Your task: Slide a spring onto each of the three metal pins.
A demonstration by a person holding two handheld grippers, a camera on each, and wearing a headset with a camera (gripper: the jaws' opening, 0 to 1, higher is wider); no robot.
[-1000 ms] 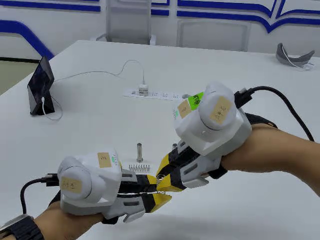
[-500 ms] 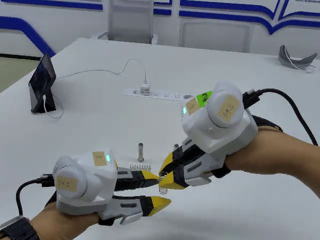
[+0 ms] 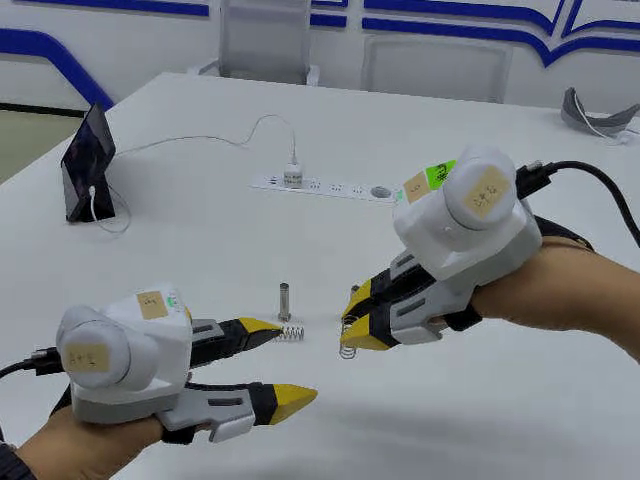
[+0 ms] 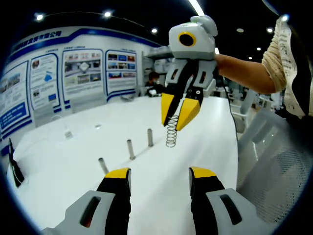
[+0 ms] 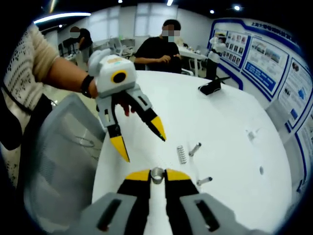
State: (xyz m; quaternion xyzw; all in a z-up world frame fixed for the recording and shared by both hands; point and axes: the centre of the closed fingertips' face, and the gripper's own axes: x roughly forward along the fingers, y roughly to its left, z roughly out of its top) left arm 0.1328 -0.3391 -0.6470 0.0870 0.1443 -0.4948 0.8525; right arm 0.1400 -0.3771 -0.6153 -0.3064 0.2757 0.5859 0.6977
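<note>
Yellow-tipped jaws of the right gripper (image 3: pixel 350 322) are pinching tight on the top coil of the held spring (image 3: pixel 347 342), which is hanging upright just above the white table (image 3: pixel 200 240). In the head view this gripper is coming in from 3 o'clock and pointing toward 9. The left gripper (image 3: pixel 298 360) is sitting at 7 o'clock with its jaws spread wide, pointing toward 3.

In the left gripper view the held spring is dangling at 12 o'clock from that view's own jaws. The three metal pins (image 4: pixel 130 149) are standing upright in a slanting row at about 10 o'clock from them. The spring's lower end is hanging near the farthest pin and to its right (whether it is touching the table I cannot tell).

A loose spring (image 3: pixel 291 332) is lying on its side at the foot of one pin, between the two grippers. In the right gripper view it is showing at 1 o'clock from the clamped jaws, just beside a pin.

Farther back, a power strip (image 3: pixel 320 187) with a cable (image 3: pixel 215 142) plugged in is lying at 12 o'clock. A dark tablet (image 3: pixel 85 160) is standing propped at 10 o'clock.
</note>
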